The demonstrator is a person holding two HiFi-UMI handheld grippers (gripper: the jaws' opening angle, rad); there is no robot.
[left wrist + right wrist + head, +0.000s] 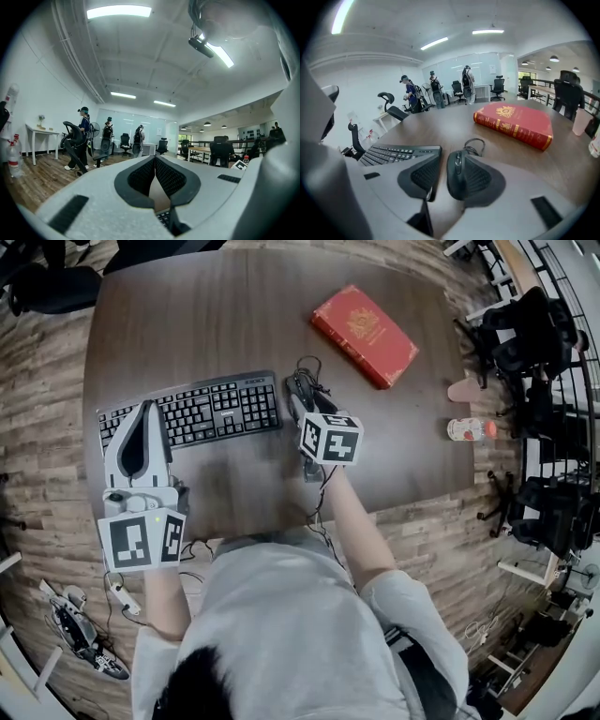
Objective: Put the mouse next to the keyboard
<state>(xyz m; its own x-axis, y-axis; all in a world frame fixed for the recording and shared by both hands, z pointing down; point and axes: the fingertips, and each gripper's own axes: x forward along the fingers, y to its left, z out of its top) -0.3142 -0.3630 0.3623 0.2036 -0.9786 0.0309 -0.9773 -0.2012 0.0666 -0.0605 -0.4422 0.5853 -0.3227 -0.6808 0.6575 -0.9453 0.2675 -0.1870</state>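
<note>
On the table (187, 315), the mouse (457, 174) lies just past the right end of the keyboard (202, 409), apart from it, cable (474, 146) coiled behind. Right gripper (451, 160) tilts down over the mouse; jaws apart, mouse between them, close against the right pad, a clear gap at the left pad. Left gripper (154, 159) is over the keyboard's left end, level, jaws together, nothing held. Red book (364, 322) lies toward the far right edge.

Black corded mouse (457, 171), black flat keyboard (192, 413), red hardcover book (364, 336) with gold emblem and gold bands, dark brown wood-grain table (225, 315), pale grey plastic left gripper (154, 158), black-and-white square-patterned marker cube (330, 438), brown plank floor (37, 427), light grey shirt (281, 615).
</note>
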